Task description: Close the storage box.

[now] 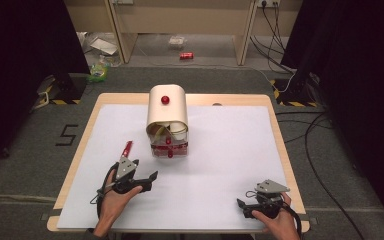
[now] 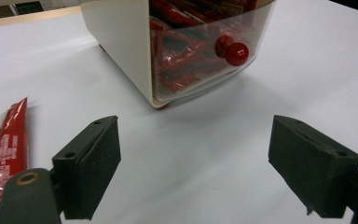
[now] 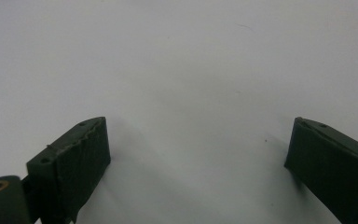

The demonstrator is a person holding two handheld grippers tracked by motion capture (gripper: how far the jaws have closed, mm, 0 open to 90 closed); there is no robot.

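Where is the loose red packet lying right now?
The red packet lies flat on the white mat, left of the dispenser box, just ahead of the left gripper.

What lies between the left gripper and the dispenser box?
Bare white sheet between the open left gripper and the dispenser box, in the left gripper view.

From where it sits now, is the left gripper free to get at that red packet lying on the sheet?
Probably yes. The left gripper is open and the red packet lies flat just beside its jaw, nothing between them; the dispenser stands farther ahead.
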